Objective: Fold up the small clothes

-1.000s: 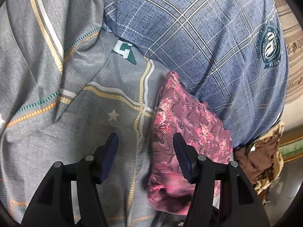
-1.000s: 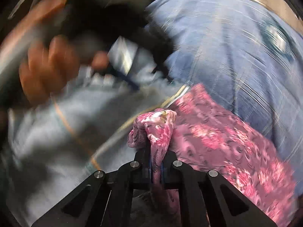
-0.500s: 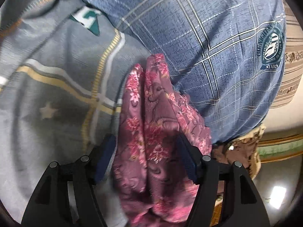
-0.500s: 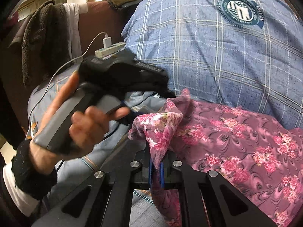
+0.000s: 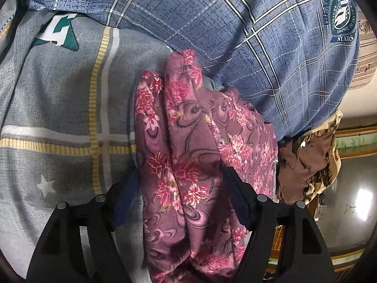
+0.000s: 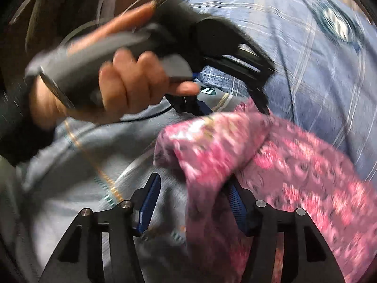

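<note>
Since a second ago the right tongs (image 6: 192, 202) have let go: their jaws, then clamped on a bunched corner of the pink floral cloth (image 5: 188, 155), have just been opening and now stand apart, with the cloth draped loosely between them and lying against the right blue pad (image 6: 236, 206). Whether that pad presses on it the blurred right wrist view does not settle; the left pad is clear of the fabric. Over the same second the left tongs (image 5: 179, 198) have slid across from the grey sheet (image 5: 59, 108) onto the cloth, their jaws opening wider as they went. They now straddle the cloth's folded ridges, spread broad, one pad at each flank of the bundle and no squeeze showing.

That cloth lies in long lengthwise folds on the bed, on the grey sheet with its yellow and white stripes, a small star and a green mark. Its far end touches the blue plaid pillow (image 5: 247, 35), which bears a round crest badge at its right. Just beside the cloth's right edge sits a crumpled brown garment (image 5: 308, 165).

From the right wrist camera, a hand (image 6: 122, 82) grips the left tool's grey handle above the sheet, its forefinger on the trigger, with a dark sleeve at the wrist.
</note>
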Action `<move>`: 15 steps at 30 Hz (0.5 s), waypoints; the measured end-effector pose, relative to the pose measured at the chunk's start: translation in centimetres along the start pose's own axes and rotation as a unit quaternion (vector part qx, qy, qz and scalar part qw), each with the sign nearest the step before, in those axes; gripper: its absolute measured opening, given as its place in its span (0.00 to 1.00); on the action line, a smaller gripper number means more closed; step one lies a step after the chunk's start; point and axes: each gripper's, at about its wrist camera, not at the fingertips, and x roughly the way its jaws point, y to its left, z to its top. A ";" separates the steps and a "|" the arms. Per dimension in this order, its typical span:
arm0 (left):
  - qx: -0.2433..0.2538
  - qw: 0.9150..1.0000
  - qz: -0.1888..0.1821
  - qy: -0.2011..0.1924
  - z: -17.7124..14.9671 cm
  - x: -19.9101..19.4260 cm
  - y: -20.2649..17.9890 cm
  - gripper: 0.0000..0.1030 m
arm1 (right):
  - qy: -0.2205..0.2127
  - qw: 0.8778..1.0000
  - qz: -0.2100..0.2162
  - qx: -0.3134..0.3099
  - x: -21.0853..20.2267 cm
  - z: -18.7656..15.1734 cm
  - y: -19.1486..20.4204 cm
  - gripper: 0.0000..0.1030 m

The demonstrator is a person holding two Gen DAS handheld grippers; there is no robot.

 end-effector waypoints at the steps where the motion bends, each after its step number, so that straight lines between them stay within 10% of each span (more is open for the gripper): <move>1: -0.001 1.000 -0.003 -0.002 0.0 -0.4 0.1 0.71 | 0.000 1.000 -0.017 -0.015 0.5 0.3 0.3 0.51; 3: -0.005 1.000 -0.019 -0.012 -0.3 -1.5 0.4 0.71 | 0.002 1.000 -0.019 -0.011 1.2 0.7 -0.2 0.09; 15: 0.015 0.999 -0.041 0.005 -0.1 0.1 -1.5 0.71 | -0.067 0.995 0.020 0.076 -4.0 1.2 -5.2 0.05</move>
